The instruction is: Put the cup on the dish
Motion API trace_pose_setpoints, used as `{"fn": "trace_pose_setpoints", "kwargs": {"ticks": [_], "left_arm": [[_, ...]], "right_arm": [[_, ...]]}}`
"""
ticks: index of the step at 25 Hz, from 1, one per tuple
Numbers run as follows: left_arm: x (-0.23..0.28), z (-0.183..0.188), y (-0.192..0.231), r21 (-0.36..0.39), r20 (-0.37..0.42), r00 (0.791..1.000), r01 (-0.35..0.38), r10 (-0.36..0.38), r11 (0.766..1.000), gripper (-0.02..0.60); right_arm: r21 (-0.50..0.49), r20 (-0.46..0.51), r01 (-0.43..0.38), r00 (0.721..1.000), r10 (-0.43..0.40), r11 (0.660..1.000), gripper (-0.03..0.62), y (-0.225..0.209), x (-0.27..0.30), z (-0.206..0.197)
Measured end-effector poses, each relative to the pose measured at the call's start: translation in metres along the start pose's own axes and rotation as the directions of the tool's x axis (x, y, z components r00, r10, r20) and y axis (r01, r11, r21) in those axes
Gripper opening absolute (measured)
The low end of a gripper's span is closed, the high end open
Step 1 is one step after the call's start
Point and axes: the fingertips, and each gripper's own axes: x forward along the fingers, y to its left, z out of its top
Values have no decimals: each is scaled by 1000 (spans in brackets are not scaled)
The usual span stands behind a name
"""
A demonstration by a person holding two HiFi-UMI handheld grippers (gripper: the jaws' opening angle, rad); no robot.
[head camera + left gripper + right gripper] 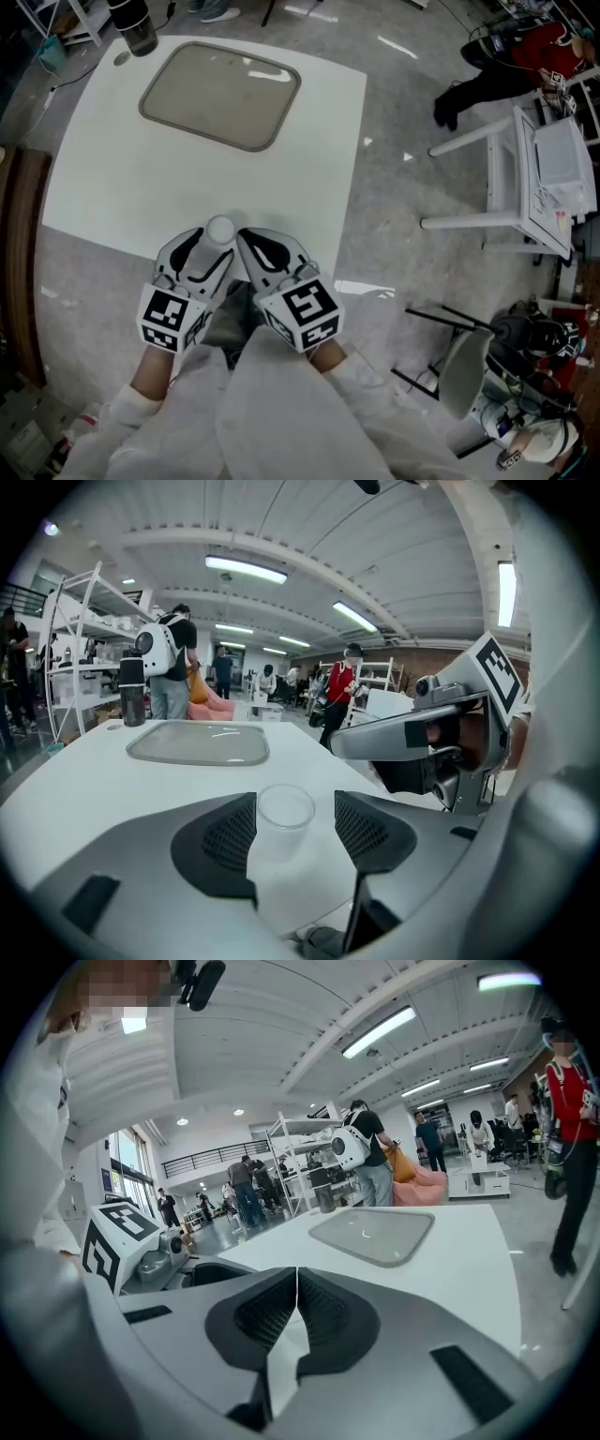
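A small clear cup (pixel 219 230) stands upright on the white table (pixel 112 187), close to its near edge. My left gripper (pixel 204 246) is open with the cup (pixel 284 810) between its jaws; a gap shows at the right pad. The dish, a shallow grey rectangular tray (pixel 220 96), lies at the far side of the table, well beyond the cup (pixel 199 743). My right gripper (pixel 258 246) sits just right of the left one, shut with nothing between its pads (pixel 297 1309). The right gripper view also shows the dish (pixel 371 1233) ahead.
A dark tumbler (pixel 134 26) stands at the table's far left corner, beyond the dish. To the right, on the floor, is a white rack (pixel 525 178) and some dark gear (pixel 525 337). Several people stand far off in the room.
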Motion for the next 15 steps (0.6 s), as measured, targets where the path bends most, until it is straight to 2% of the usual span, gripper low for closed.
{"fn": "trace_pose_setpoints", "kwargs": {"ticks": [5, 15], "left_arm": [[11, -5, 6, -14, 16, 1000, 0, 0, 1000, 296], [34, -28, 7, -17, -48, 999, 18, -18, 1000, 307]], "right_arm": [[14, -7, 6, 1000, -6, 1000, 14, -2, 3, -5], [47, -24, 27, 999, -26, 999, 15, -16, 6, -17]]}}
